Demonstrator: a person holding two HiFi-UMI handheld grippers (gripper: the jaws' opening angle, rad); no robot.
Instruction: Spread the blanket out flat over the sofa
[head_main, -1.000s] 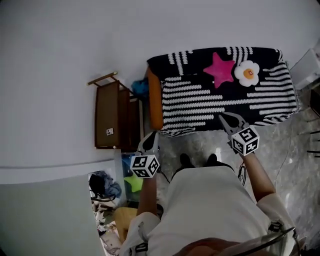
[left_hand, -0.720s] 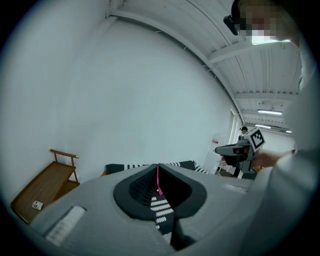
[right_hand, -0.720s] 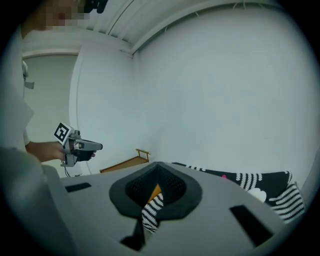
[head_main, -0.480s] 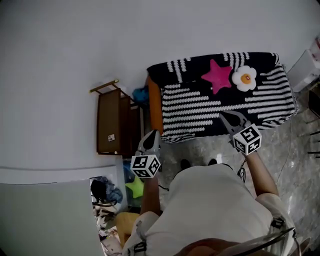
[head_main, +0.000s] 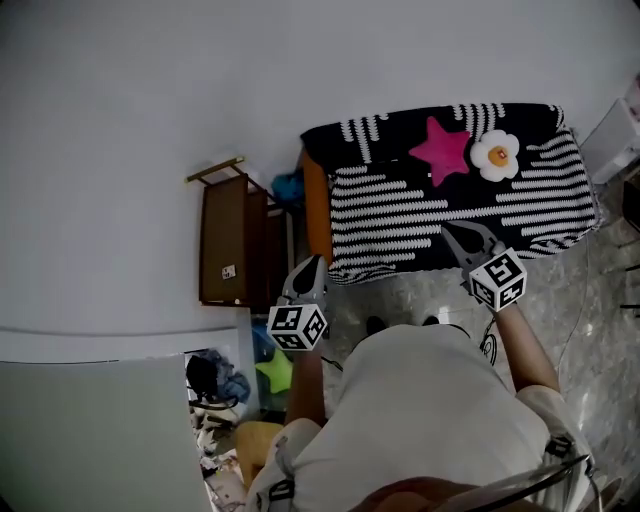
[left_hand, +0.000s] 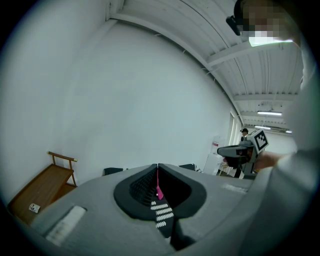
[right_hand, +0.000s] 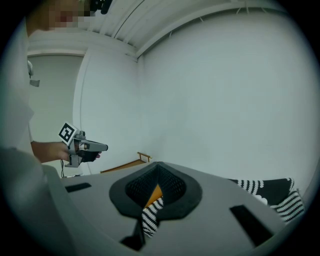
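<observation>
Since blanket (head_main: 450, 200) looks flat across sofa (head_main: 316, 205), pull left tool (head_main: 310, 265) and right tool (head_main: 452, 235), both closed and empty, away without snagging front edge.

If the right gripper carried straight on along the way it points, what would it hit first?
Most likely the black-and-white striped blanket covering the orange sofa. In the head view the right gripper overlaps the blanket's front edge and aims across it. Depth is unclear.

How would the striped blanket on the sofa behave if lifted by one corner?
Probably floppy: the blanket follows the sofa and hangs over its front edge. Likely light for its size, since it lies thin and flat.
</observation>
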